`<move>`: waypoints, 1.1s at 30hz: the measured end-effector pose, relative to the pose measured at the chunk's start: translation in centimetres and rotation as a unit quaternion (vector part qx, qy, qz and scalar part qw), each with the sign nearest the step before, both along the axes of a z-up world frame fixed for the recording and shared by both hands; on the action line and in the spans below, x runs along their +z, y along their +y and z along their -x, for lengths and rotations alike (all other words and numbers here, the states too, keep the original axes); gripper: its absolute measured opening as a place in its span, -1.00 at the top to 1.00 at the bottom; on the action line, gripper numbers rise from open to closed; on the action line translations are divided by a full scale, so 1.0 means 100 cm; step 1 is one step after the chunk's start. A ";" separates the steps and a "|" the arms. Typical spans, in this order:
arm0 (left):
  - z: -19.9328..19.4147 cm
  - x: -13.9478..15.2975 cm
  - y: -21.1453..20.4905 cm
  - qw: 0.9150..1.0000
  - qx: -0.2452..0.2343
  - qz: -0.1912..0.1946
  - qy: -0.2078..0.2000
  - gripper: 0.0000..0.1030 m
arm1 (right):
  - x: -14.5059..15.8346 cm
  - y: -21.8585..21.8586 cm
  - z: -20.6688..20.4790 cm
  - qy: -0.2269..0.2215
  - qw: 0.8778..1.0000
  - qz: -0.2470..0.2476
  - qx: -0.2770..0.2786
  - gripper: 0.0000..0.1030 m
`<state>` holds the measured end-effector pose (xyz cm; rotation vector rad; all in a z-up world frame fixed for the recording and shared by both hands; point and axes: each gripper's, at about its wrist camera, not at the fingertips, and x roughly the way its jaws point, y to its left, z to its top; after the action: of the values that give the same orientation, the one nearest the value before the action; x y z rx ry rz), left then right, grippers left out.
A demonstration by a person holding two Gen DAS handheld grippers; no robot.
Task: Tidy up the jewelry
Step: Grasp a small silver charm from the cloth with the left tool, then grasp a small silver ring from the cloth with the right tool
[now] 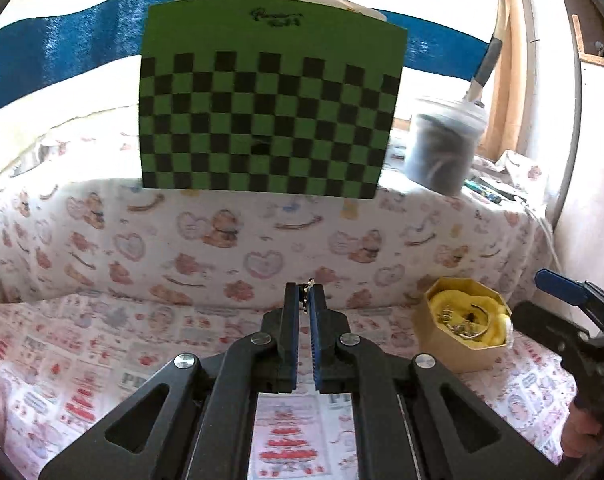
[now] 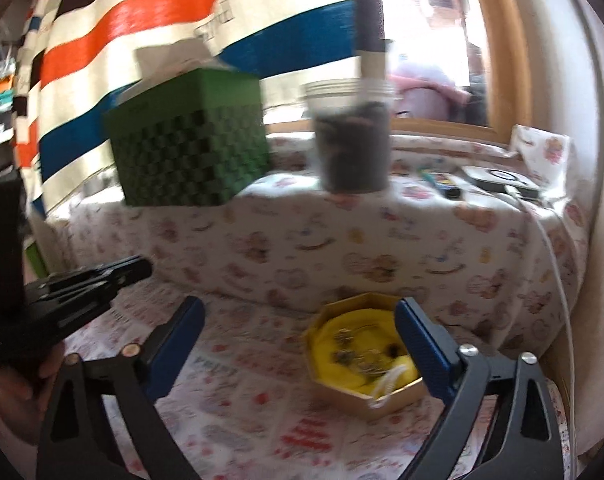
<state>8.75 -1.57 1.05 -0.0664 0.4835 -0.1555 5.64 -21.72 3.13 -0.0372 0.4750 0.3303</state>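
Observation:
My left gripper point(image 1: 305, 294) is shut on a small metal jewelry piece point(image 1: 306, 289) pinched at its fingertips, held above the patterned cloth. A gold octagonal box point(image 1: 463, 328) with yellow lining and several jewelry pieces inside sits to its right; it also shows in the right wrist view point(image 2: 365, 356). My right gripper point(image 2: 298, 312) is open and empty, its right finger over the box's right edge. It shows at the far right in the left wrist view point(image 1: 561, 284).
A green checkered box point(image 1: 268, 98) stands on the raised cloth-covered ledge behind, with a clear cup of dark material point(image 1: 443, 142) to its right. A cable point(image 2: 557, 260) and a dark device point(image 2: 497, 178) lie at the ledge's right end. A striped cloth hangs behind.

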 end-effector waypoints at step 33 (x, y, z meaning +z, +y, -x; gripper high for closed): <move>-0.026 -0.026 0.042 0.992 0.090 0.001 0.085 0.92 | -0.096 0.111 -0.118 0.211 0.967 0.143 -0.012 0.63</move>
<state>11.30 2.66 -1.57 -0.1259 0.6452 0.0263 17.47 -10.62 -6.50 -0.2448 0.9425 0.2420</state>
